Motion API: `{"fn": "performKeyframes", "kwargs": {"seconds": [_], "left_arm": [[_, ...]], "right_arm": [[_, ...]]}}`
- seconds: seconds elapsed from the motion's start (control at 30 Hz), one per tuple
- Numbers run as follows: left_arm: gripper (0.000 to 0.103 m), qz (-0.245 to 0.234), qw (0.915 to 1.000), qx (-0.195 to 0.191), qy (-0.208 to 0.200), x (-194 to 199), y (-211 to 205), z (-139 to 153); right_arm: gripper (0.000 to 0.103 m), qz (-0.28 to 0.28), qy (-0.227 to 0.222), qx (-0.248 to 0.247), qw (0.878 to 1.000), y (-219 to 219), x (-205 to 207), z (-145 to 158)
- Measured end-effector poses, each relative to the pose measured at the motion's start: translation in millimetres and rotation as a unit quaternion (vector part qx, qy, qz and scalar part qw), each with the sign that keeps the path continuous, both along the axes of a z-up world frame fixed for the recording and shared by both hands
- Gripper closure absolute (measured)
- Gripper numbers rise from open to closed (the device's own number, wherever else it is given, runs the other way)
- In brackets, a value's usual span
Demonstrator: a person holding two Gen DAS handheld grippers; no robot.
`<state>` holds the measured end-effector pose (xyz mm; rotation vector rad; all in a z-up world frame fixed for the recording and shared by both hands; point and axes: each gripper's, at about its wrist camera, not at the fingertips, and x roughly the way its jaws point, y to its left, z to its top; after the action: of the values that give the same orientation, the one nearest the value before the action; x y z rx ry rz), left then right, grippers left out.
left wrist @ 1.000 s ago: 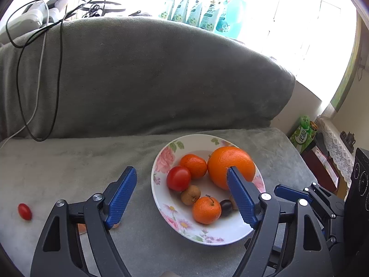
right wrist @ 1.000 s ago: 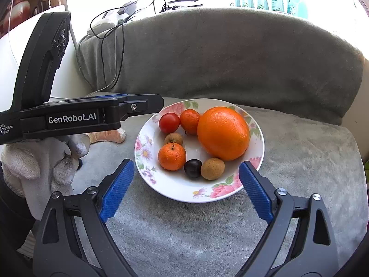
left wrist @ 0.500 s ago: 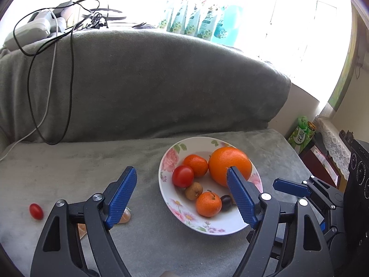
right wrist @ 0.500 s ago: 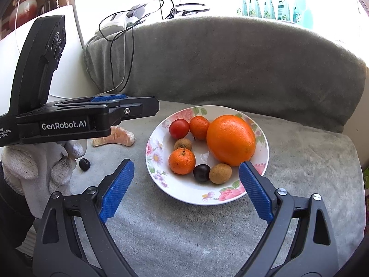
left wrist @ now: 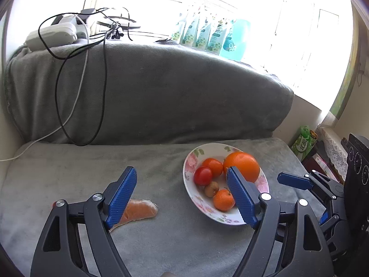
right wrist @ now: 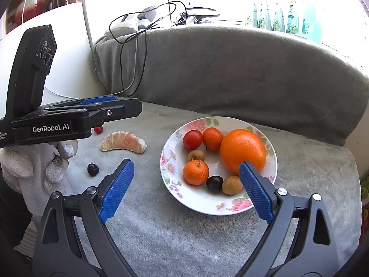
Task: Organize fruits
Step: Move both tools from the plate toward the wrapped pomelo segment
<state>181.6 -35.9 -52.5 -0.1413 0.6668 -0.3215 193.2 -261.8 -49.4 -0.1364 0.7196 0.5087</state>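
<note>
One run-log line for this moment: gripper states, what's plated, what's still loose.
left gripper: open, empty | right gripper: open, empty | plate: seven fruits | loose on blanket: peeled segment, dark grape, cherry tomato

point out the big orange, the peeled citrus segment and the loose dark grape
big orange (right wrist: 242,149), right wrist view, middle of its front skin
peeled citrus segment (right wrist: 123,142), right wrist view, centre of its curved back
loose dark grape (right wrist: 93,169), right wrist view, centre of the fruit

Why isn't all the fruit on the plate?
Three pieces lie loose on the grey blanket, left of the plate: a peeled orange segment, a dark grape and a small red tomato. They haven't been gathered yet.
</note>
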Motion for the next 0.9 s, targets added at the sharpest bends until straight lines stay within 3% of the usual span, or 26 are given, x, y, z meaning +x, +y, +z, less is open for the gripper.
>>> {"fn": "performKeyframes", "kwargs": {"seconds": [0.37, 0.67, 0.9], "left_arm": [[0.023, 0.044, 0.999, 0.0, 0.0, -10.4, 55.7, -2.7], [0.024, 0.049, 0.9982, 0.015, 0.032, -23.9, 89.0, -26.2], [0.041, 0.045, 0.9972, 0.006, 0.06, -28.5, 100.9, -44.3]], "right_arm": [[0.009, 0.045, -0.018, -0.021, 0.999, 29.3, 5.2, 4.9], [0.009, 0.094, -0.006, -0.043, 0.995, 58.0, 20.2, -0.1], [0.012, 0.15, 0.013, -0.065, 0.986, 84.0, 32.2, -8.7]]}}
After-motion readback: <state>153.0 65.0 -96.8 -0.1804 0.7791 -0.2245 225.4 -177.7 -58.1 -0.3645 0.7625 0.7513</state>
